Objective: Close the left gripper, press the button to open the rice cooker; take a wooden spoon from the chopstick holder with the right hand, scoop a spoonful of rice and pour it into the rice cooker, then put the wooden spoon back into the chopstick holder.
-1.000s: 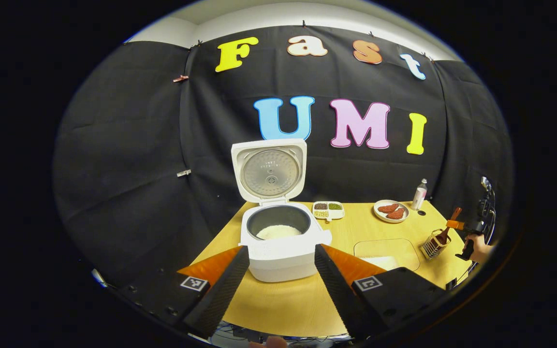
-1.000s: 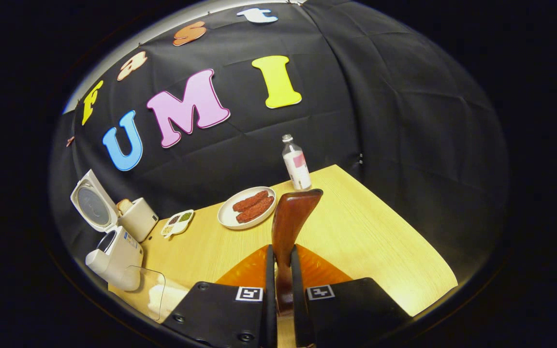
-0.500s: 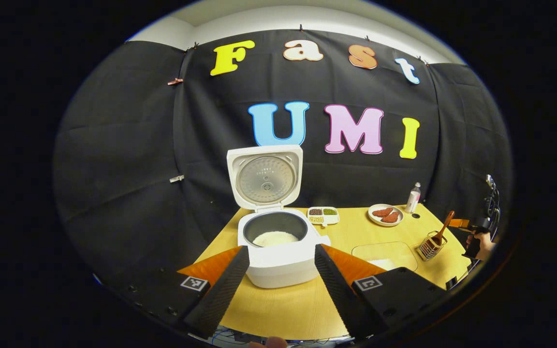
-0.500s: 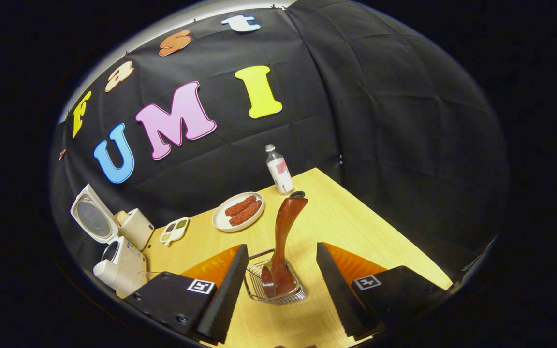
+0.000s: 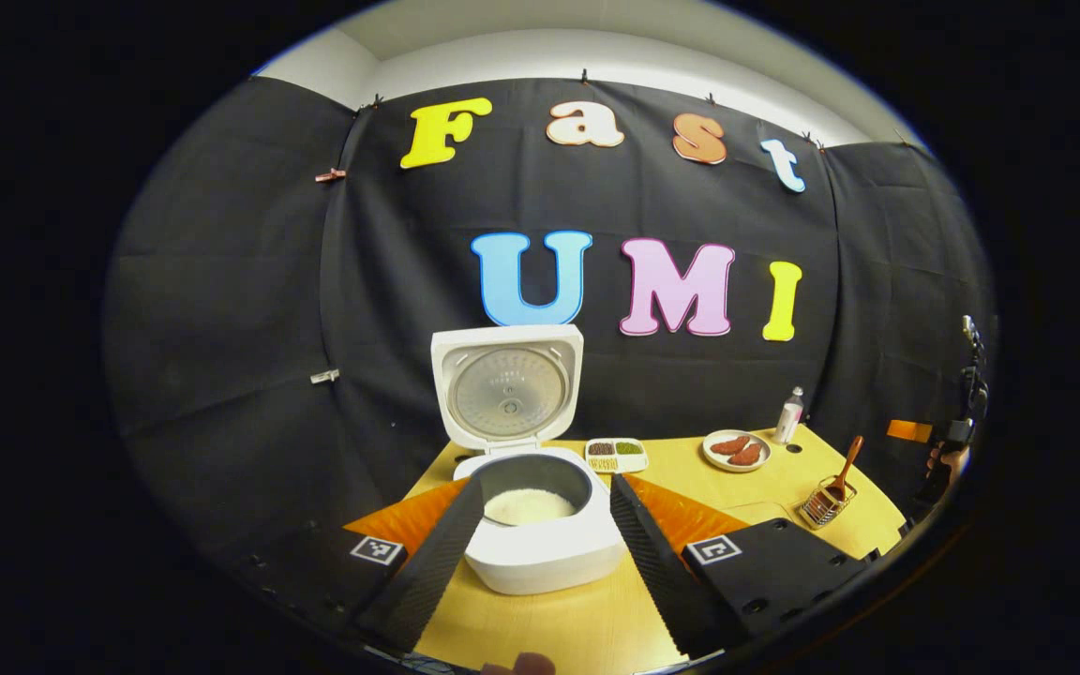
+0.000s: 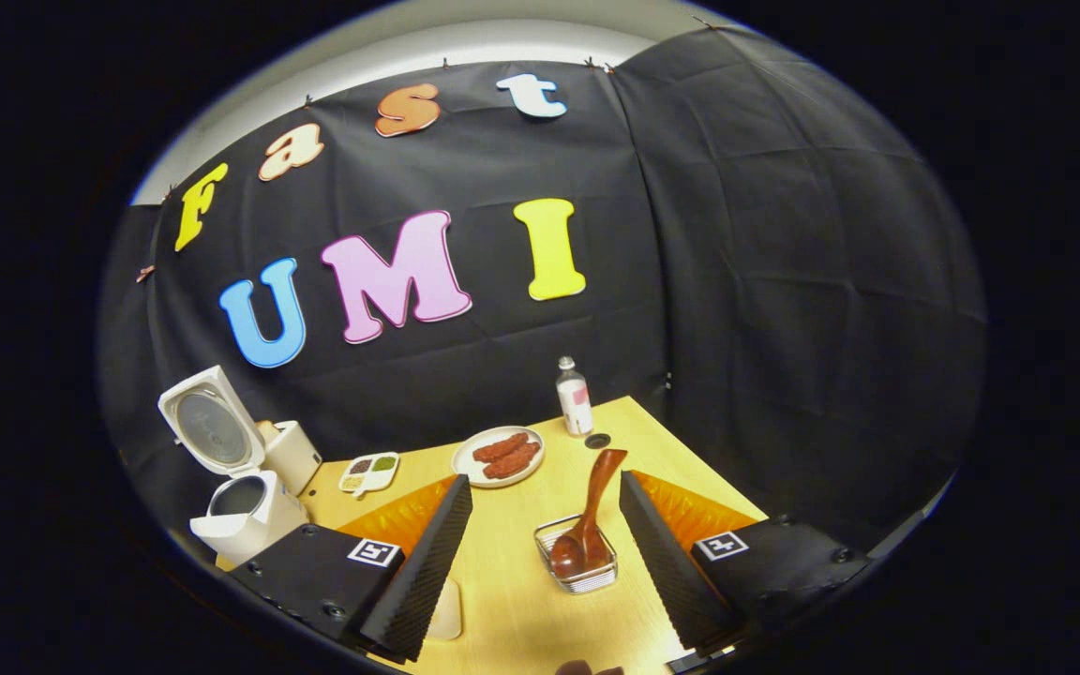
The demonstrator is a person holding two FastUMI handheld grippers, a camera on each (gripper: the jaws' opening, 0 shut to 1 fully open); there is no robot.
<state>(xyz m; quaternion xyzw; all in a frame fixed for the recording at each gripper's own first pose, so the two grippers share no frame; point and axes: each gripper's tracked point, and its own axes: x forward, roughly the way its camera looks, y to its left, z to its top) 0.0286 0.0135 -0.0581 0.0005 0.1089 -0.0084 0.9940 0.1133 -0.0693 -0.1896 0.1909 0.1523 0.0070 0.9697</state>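
right gripper (image 6: pixel 540 553) jaws now open, backed off the wooden spoon (image 6: pixel 587 525) just dropped into the chopstick holder (image 6: pixel 577 562) on the counter (image 6: pixel 502 581) | left gripper (image 5: pixel 540 553) jaws open before the lid-up rice cooker (image 5: pixel 531 525), rice inside | task looks complete

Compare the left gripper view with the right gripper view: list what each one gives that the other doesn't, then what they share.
Left gripper view: white rice inside the rice cooker, and, far off at the right, a hand.

Right gripper view: a white box-shaped appliance behind the cooker.

Shared: the cooker with its lid up, the wooden spoon standing in the chopstick holder, a sectioned dish, a plate, a bottle, the table, and each view's own open fingers.
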